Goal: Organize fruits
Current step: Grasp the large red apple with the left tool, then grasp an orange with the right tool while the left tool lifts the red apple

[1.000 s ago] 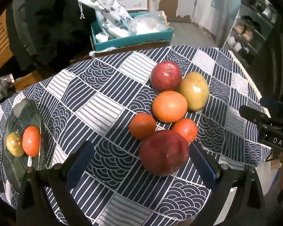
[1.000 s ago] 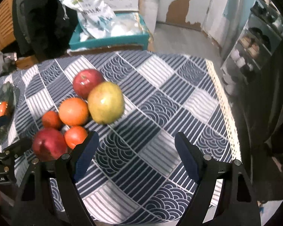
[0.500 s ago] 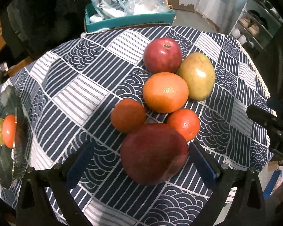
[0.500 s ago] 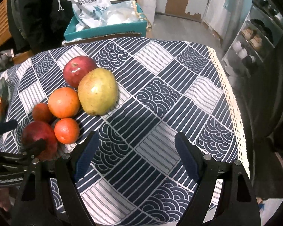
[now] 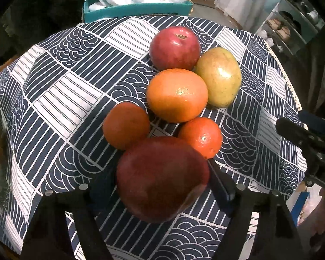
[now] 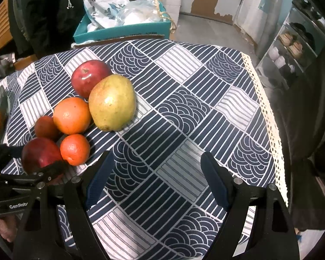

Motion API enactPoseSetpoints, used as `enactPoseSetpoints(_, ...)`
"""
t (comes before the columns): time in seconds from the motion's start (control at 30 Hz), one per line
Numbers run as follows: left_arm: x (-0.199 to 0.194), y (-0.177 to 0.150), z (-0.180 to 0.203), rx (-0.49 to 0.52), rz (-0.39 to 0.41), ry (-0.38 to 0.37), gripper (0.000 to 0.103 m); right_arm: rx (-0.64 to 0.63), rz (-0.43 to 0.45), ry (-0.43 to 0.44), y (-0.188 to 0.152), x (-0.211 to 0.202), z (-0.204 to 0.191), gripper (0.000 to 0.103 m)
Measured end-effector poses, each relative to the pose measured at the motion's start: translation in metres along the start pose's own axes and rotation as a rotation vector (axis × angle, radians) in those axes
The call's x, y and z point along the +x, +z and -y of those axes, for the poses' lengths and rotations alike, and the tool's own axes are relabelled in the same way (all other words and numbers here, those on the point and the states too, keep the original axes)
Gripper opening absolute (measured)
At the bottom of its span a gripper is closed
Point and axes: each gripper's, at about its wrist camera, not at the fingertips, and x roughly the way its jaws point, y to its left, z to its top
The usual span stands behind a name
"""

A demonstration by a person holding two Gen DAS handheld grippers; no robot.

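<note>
Several fruits lie clustered on the patterned tablecloth (image 5: 80,91): a red apple (image 5: 174,47), a yellow-green pear (image 5: 218,78), a large orange (image 5: 176,95) and two small oranges (image 5: 125,127) (image 5: 200,137). Nearest the camera in the left wrist view sits a dark red apple (image 5: 162,179). My left gripper (image 5: 158,173) straddles it and its jaws are closing, with a pad against each side of the apple. The right wrist view shows the same grip (image 6: 43,169) at the lower left. My right gripper (image 6: 157,162) is open over bare cloth, to the right of the pile.
A teal box (image 6: 121,30) with plastic bags stands behind the table. A glass plate (image 6: 2,108) holding fruit sits at the far left. The cloth's lace edge (image 6: 270,117) marks the table's right side, with a shelf rack (image 6: 292,49) beyond.
The left gripper has come down closer over the dark red apple and its jaws have narrowed from wide apart to against the apple's sides. The right gripper has barely moved.
</note>
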Motion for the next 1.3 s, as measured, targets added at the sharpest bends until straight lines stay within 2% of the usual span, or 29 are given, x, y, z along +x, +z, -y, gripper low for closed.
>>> enactPoseSetpoints(0.23, -0.01, -0.006, -0.004, 0.027, 0.025, 0.046, 0.08, -0.026, 0.005, 0.031, 0.001, 0.0, -0.01, 0.082)
enactPoseSetpoints(0.33, -0.02, -0.008, -0.012, 0.013, 0.037, 0.044, 0.08, -0.036, 0.008, 0.064, 0.002, -0.001, -0.017, 0.082)
enactPoseSetpoints(0.5, -0.038, -0.012, -0.03, -0.007, 0.058, 0.085, 0.08, -0.033, 0.005, 0.134, 0.004, -0.001, -0.033, 0.082)
enactPoseSetpoints(0.83, -0.052, -0.017, -0.068, -0.078, 0.081, 0.104, 0.08, -0.065, -0.058, 0.216, 0.01, 0.02, -0.073, 0.082)
enactPoseSetpoints(1.1, -0.047, -0.019, -0.087, -0.121, 0.074, 0.118, 0.08, -0.113, -0.11, 0.181, 0.008, 0.045, -0.097, 0.082)
enactPoseSetpoints(1.3, -0.046, -0.017, -0.091, -0.128, 0.072, 0.116, 0.08, -0.115, -0.149, 0.167, 0.003, 0.061, -0.102, 0.069)
